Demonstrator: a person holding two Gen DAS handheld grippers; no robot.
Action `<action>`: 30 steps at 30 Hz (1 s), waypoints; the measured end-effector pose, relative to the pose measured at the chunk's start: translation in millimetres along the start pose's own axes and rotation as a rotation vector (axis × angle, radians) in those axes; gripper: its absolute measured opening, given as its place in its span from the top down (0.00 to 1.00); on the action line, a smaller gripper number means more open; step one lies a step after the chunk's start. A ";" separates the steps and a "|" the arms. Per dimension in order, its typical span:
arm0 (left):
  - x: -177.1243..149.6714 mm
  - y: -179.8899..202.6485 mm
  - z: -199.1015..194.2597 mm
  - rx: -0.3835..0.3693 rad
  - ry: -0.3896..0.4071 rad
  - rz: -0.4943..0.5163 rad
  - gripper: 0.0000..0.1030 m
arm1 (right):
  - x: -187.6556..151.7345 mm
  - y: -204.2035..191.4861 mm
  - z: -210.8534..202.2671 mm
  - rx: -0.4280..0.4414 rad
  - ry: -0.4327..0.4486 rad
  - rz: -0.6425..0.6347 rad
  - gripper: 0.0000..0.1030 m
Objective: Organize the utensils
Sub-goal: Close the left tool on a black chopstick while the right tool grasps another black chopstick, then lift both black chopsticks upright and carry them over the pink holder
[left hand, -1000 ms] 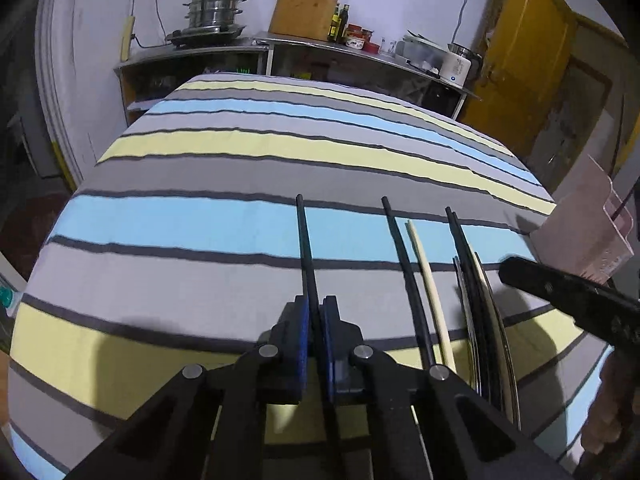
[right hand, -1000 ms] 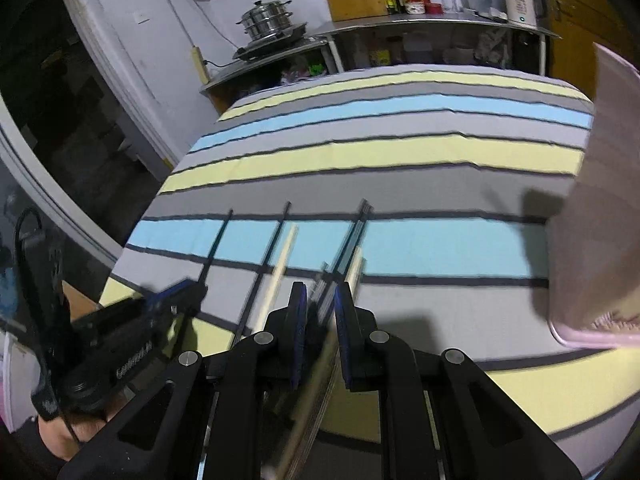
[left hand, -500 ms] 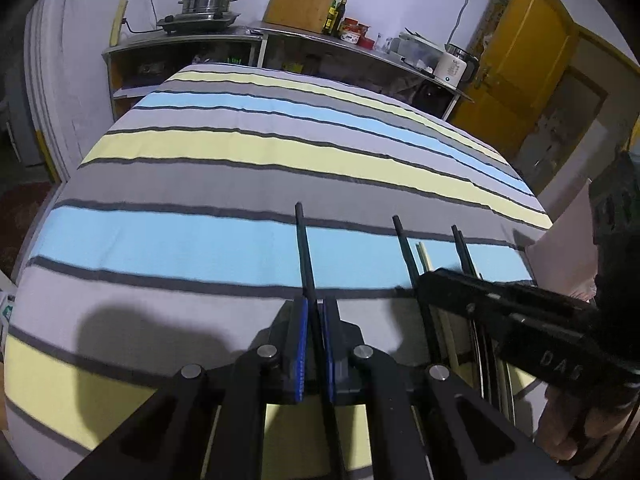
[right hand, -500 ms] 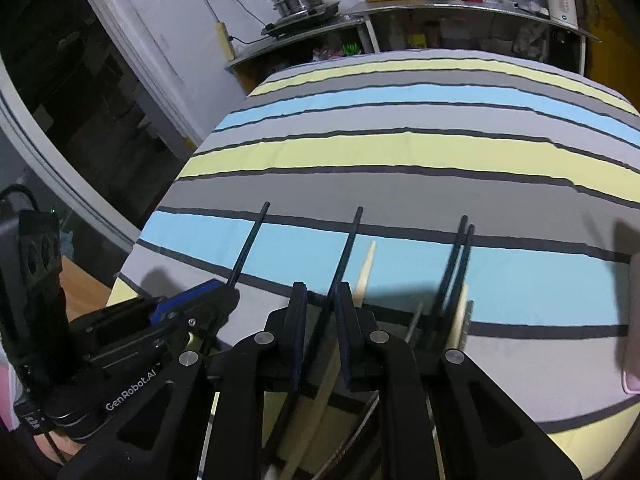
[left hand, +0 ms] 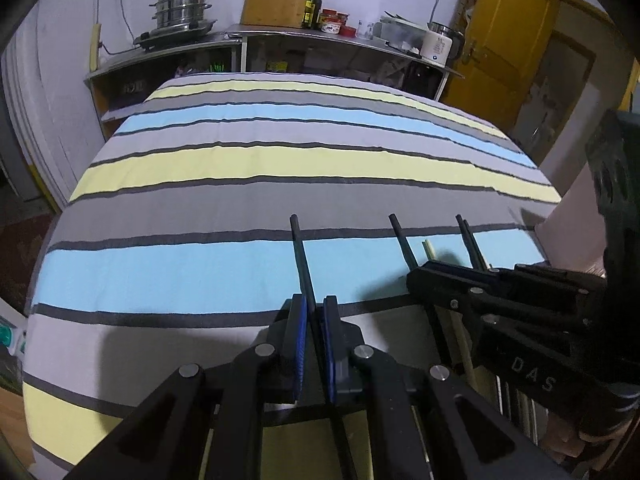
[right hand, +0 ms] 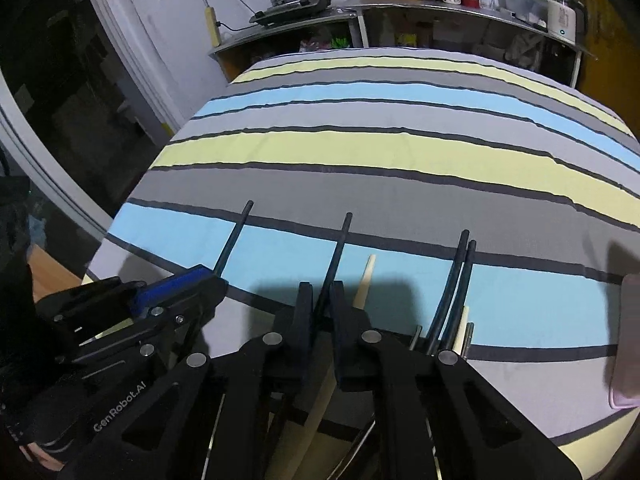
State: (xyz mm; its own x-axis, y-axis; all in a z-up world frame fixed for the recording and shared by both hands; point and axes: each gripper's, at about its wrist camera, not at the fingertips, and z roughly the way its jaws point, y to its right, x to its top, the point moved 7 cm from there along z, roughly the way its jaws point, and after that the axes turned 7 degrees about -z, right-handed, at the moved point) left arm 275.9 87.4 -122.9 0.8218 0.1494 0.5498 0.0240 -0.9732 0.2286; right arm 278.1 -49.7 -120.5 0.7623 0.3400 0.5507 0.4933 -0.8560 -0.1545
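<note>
At lower centre of the left wrist view, the left gripper (left hand: 313,336) is closed on a thin black chopstick (left hand: 301,258) whose lower end is lost beneath the jaws. At lower centre of the right wrist view, the right gripper (right hand: 322,312) pinches a second black chopstick (right hand: 339,250). A pale wooden chopstick (right hand: 366,282) and a pair of black chopsticks (right hand: 456,280) lie to its right on the striped cloth (right hand: 360,152), partly hidden by the frame. A pink container (right hand: 628,336) is cut off at the right edge.
</note>
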 end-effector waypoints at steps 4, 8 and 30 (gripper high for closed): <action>1.0 -1.4 -0.8 0.015 -0.004 -0.003 0.93 | 1.2 1.3 0.1 0.017 -0.006 0.011 0.93; 3.9 -6.7 -8.5 0.000 0.007 -0.038 0.95 | 3.1 0.9 -12.1 0.045 0.016 0.023 0.93; 29.5 41.7 -161.6 -0.154 0.218 0.009 0.96 | 18.6 -7.4 -162.9 0.094 0.289 0.032 0.95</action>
State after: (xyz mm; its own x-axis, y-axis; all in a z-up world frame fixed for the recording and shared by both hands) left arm 209.1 79.5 32.6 0.6792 0.1915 0.7086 -0.0834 -0.9390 0.3337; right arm 220.4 -100.5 24.5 0.6338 0.1772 0.7529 0.5183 -0.8199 -0.2433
